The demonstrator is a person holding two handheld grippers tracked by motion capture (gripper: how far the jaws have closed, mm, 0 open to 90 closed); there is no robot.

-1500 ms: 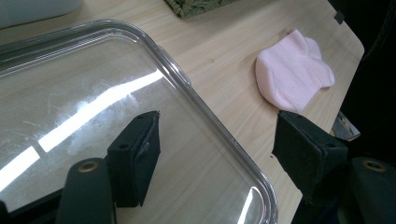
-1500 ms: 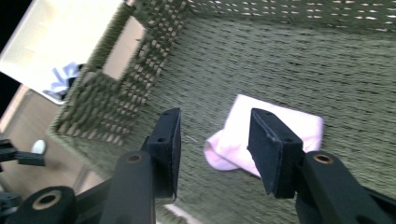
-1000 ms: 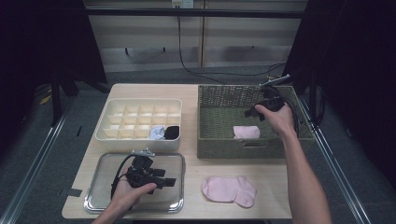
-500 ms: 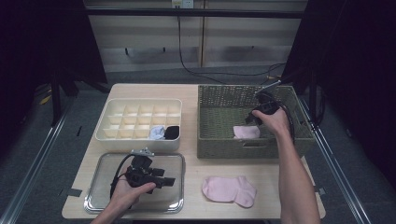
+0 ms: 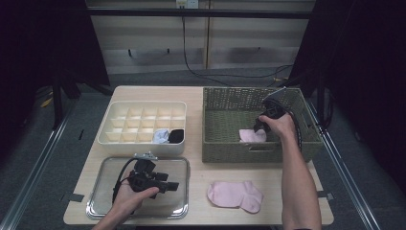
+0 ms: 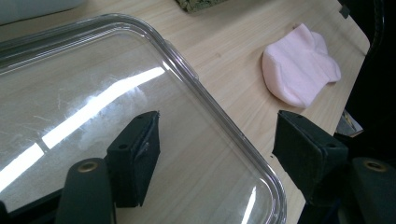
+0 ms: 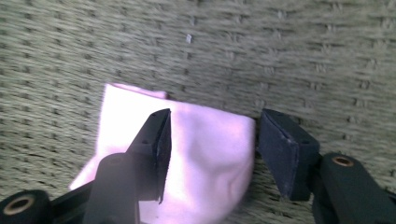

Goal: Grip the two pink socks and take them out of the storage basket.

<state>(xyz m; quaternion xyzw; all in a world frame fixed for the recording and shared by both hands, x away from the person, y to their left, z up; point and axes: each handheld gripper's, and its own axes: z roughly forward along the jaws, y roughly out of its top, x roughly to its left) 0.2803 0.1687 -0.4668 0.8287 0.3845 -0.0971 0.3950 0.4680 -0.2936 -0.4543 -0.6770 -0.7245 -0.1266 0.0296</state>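
A pink sock (image 7: 201, 154) lies on the floor of the woven basket (image 5: 225, 103); the high view shows the pink sock (image 5: 252, 136) near the basket's front wall. My right gripper (image 7: 212, 140) hangs just over it, open, its jaws having just been opening, with the sock's right part below the gap. The right gripper (image 5: 261, 128) is inside the basket in the high view. A second pink sock (image 5: 235, 195) lies on the table in front of the basket. My left gripper (image 6: 219, 140) is open over the clear tray (image 6: 187, 70), with nothing between its pads.
A cream divided organiser (image 5: 115, 136) stands left of the basket, with a light blue sock (image 5: 161, 136) and a black sock (image 5: 176, 135) in its front cells. The left gripper view shows the table's second pink sock (image 6: 301, 70) beyond the tray's rim.
My right hand has come down into the basket toward the pink sock and its jaws stand wider. The left hand has stayed over the tray.
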